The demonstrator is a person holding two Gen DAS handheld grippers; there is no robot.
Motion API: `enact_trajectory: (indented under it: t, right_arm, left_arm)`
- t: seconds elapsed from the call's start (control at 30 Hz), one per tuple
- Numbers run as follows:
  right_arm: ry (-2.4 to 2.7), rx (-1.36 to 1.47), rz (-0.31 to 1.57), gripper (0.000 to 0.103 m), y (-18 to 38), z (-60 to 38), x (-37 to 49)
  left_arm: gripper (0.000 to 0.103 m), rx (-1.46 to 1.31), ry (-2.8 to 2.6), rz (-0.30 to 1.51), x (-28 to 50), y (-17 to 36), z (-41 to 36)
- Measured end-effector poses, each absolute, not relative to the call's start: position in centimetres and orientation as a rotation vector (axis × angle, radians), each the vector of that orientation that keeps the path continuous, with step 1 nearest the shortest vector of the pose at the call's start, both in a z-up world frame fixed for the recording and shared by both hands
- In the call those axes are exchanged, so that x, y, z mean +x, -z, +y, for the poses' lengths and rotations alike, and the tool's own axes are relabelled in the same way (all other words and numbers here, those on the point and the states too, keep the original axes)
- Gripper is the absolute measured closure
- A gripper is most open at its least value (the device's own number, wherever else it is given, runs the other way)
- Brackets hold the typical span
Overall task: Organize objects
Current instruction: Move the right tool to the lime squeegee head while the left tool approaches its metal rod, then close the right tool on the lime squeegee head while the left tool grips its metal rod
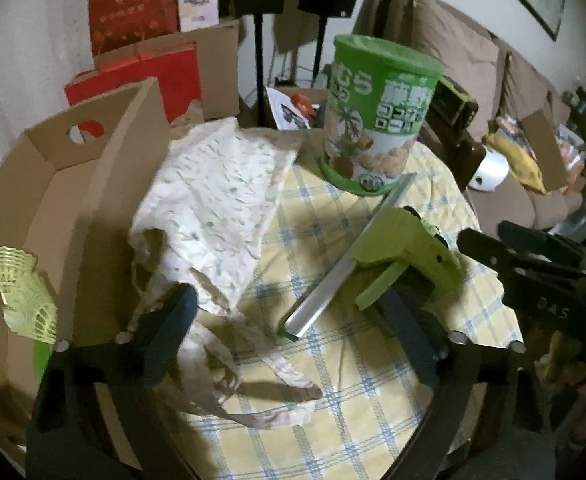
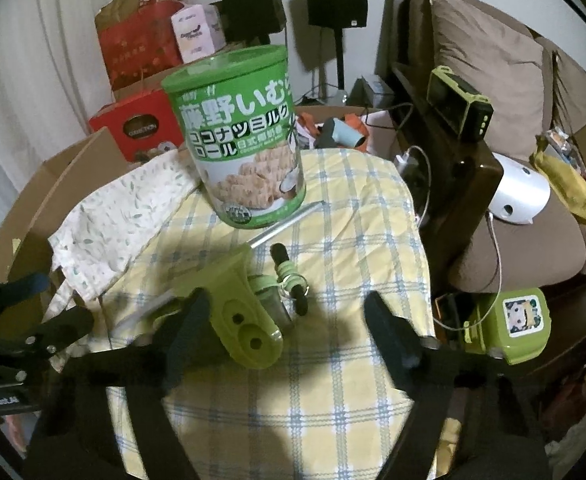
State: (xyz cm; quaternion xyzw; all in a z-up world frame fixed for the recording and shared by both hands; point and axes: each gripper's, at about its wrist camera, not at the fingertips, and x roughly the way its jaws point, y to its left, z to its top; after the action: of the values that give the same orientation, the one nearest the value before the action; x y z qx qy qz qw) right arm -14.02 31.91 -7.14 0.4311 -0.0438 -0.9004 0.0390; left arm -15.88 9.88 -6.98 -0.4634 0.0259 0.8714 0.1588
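Hiding from left: lunchbox (image 2: 507,326)

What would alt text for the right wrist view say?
An open gripper hovers over a yellow checked tablecloth, its left finger beside a lime-green squeegee. Behind stand a green biscuit tin and a floral cloth.

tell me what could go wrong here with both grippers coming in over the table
1. The lime green tool has a long metal bar whose far end lies by the green tin; lifting it carelessly might knock the tin.
2. The left gripper is open over the floral cloth and its loose straps, which could snag.
3. The right gripper is near the small black roller, which may roll.
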Motion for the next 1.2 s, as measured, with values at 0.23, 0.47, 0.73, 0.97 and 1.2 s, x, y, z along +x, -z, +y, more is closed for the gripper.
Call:
enact_trajectory:
  t: [0.23, 0.47, 0.73, 0.97, 1.2]
  right_arm:
    - [2.707, 1.332, -0.106, 0.044, 8.0, 31.1, -14.4]
    - [2.65, 1.33, -0.077, 0.044, 8.7, 30.2, -14.4]
    - [2.603, 1.364, -0.061, 0.049, 9.7, 29.6, -14.4]
    - [2.588, 1.386, -0.056, 0.057, 9.8, 29.7, -14.6]
    - [2.582, 1.394, -0.01, 0.058, 9.8, 29.4, -14.6]
  left_arm:
    - [0.029, -1.354, -2.462, 0.141, -16.4, 8.4, 10.9]
    - [0.033, -1.382, -2.435, 0.183, -16.6, 9.6, 11.3]
    - [0.043, -1.403, -2.397, 0.217, -16.6, 10.6, 11.4]
    - [0.05, -1.42, -2.377, 0.257, -16.8, 11.2, 11.7]
    - [0.068, -1.431, -2.356, 0.311, -16.9, 12.0, 12.4]
